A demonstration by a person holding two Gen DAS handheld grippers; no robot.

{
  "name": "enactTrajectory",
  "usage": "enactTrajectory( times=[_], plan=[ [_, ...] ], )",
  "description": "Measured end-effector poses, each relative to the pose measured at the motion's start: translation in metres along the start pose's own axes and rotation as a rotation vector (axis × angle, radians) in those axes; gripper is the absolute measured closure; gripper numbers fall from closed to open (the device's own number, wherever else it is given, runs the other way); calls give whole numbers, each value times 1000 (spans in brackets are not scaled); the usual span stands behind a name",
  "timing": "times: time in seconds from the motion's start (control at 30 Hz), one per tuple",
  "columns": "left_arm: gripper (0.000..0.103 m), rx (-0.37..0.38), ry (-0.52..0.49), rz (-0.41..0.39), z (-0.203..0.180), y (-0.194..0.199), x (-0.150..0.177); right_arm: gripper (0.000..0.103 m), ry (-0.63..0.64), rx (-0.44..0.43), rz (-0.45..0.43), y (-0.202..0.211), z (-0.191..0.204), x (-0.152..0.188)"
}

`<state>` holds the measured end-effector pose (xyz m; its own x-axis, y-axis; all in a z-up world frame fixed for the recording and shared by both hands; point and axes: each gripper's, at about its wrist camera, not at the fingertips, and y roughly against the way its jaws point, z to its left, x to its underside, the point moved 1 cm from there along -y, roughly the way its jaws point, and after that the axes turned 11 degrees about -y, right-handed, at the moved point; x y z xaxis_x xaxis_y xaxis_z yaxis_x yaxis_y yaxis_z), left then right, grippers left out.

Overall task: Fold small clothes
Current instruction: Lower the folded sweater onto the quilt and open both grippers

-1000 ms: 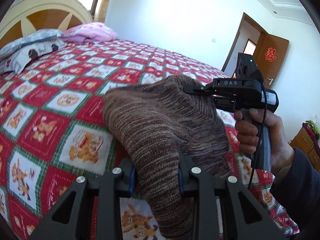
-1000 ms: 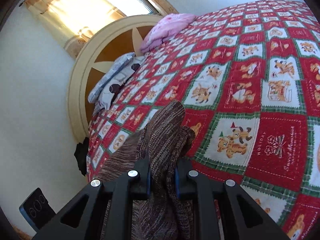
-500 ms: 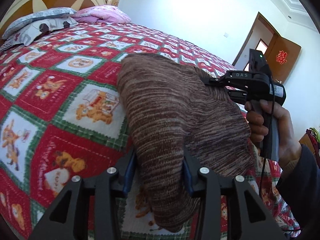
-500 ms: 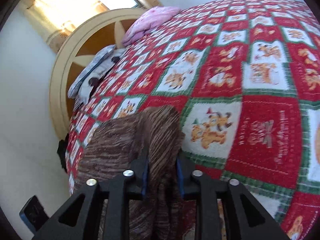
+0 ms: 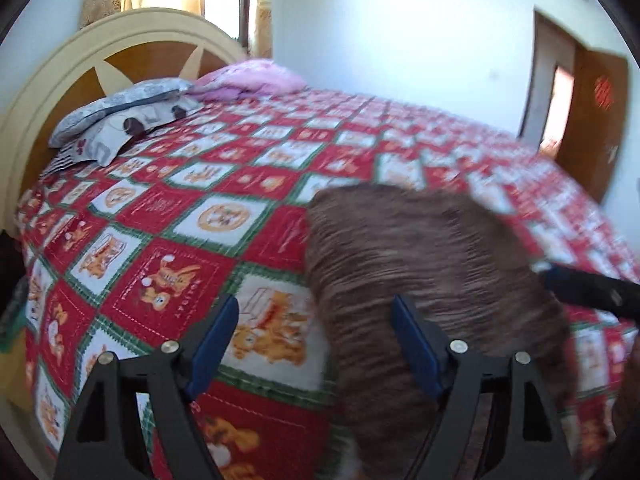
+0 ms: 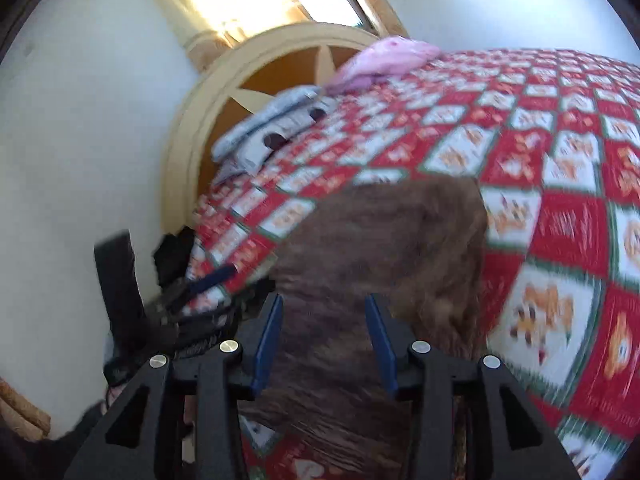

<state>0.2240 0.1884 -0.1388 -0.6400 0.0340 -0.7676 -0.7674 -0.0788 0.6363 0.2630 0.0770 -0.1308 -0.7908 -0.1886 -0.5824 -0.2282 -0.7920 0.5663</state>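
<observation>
Left claw has just been opening and its jaws now stand wide; the brown knit garment overlaps only the right pad, the left pad is over bare quilt, nothing pinched. Right claw has also just been opening, to a narrower gap; the knit runs between its pads, but I see daylight on both sides, so I read it as released, not gripped. Both views are motion-blurred, so contact at the pad faces is hard to confirm.

Garment lies as a rounded, doubled-over heap on the red patchwork quilt, near the bed edge closest to me. Right claw's tip pokes in at the far right of the left view, just beside the heap.

My read on the step: fold just laid down, release in hand. Next move, I'd guess: back both claws clear without snagging the loose knit, then check if the heap lies flat; it looks humped, so another fold or a press-down is probably needed.

Farther off: grey patterned pillow and pink pillow against the cream-and-wood headboard, a brown door beyond.
</observation>
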Motion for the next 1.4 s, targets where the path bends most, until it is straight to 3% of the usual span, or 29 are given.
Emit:
enactTrajectory(
  times=[0.1,0.2,0.27,0.4,0.5,0.57,0.7,0.87,1.07,1.4],
  plan=[
    [21,-9,-19,9,-4,-6,9,59,-98,110,20,-11,-31,9],
    [11,-24,-28,-1,-5,-10,13,60,-152,56,-2,-6,-45,11],
    [5,-11,16,-5,4,-13,16,60,-168,47,-12,-4,-47,11],
    [5,62,94,10,12,-12,19,62,-250,-19,-46,5,-62,20],
    [6,55,101,9,11,0,17,60,-282,30,-82,21,-55,27],
    [6,78,129,-29,10,19,13,60,-240,130,-133,40,-39,35],
    [6,105,101,-118,-6,53,0,59,-160,230,-230,79,-11,43],
    [6,137,59,-185,-23,81,-11,44,-18,377,-382,121,28,47],
    [6,133,52,-232,-23,102,-18,43,33,397,-418,141,41,52],
    [6,117,40,-254,-24,107,-20,43,43,397,-424,140,51,56]
  ],
)
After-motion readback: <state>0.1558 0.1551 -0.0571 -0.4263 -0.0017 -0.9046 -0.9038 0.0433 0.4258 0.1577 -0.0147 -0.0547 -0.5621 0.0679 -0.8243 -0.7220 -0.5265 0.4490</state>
